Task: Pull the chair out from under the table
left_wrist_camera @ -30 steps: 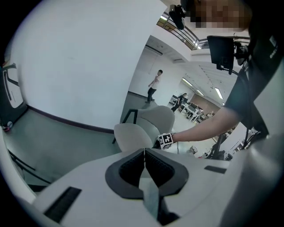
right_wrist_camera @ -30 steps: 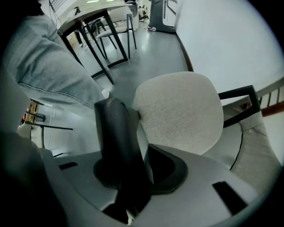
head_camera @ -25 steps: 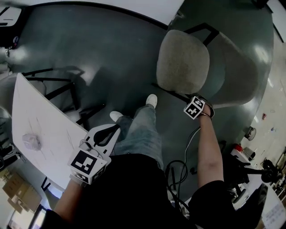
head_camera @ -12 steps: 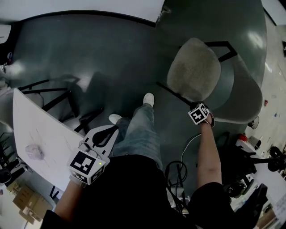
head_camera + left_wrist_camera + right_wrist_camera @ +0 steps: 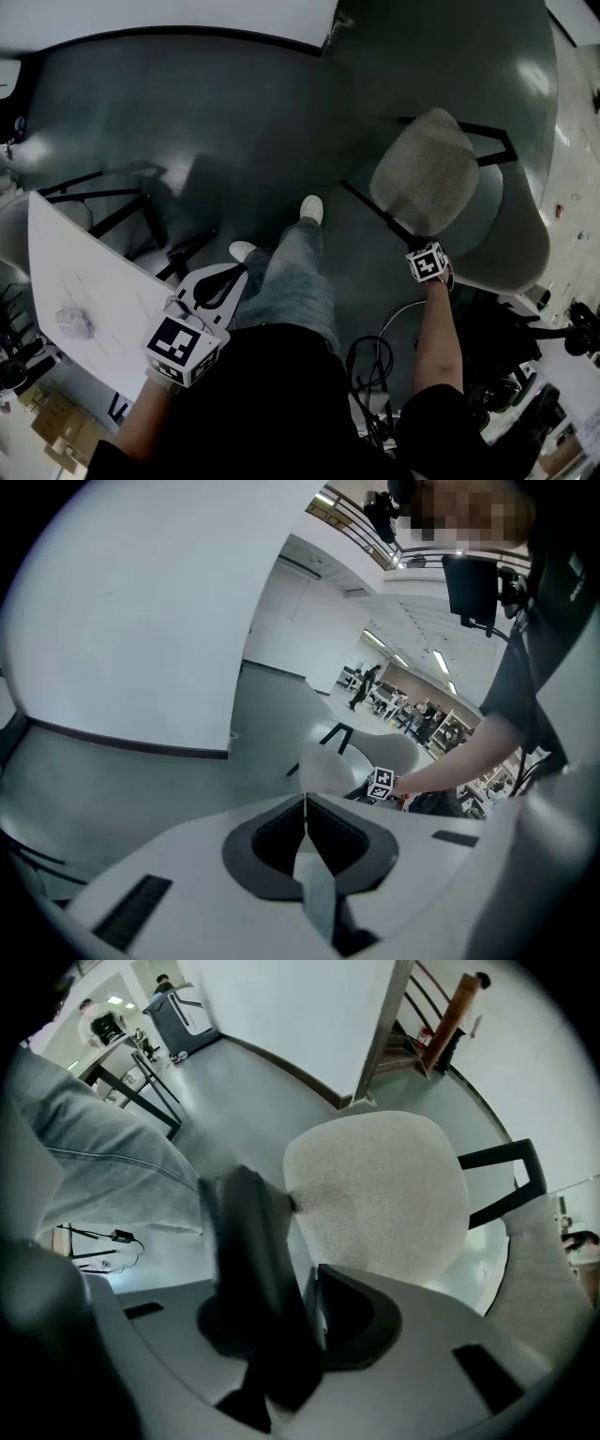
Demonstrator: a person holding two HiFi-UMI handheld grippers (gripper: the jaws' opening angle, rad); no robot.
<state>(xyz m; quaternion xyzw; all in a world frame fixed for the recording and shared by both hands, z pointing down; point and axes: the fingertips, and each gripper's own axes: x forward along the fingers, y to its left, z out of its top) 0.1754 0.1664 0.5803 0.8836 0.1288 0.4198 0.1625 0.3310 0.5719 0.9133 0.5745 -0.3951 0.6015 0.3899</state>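
The chair has a beige seat [image 5: 427,173] [image 5: 375,1194], a grey backrest [image 5: 520,239] and a black frame. It stands on the grey floor, right of the white table [image 5: 89,281] and apart from it. My right gripper [image 5: 429,265] [image 5: 305,1288] points straight down at the chair's near side and is shut on a black bar of the chair's frame [image 5: 248,1260] [image 5: 380,211]. My left gripper [image 5: 236,274] [image 5: 305,822] hangs over the person's legs near the table's corner, with its jaws shut and nothing in them.
Black legs of another chair [image 5: 122,202] stand under the table's far side. A small crumpled thing [image 5: 73,322] lies on the tabletop. Cables [image 5: 375,361] trail on the floor by my feet. A white wall base [image 5: 187,19] bounds the far side. Clutter [image 5: 562,337] fills the right edge.
The chair has slid to the right and swung round, further from the table, with my right gripper on its frame bar. The left gripper has barely shifted.
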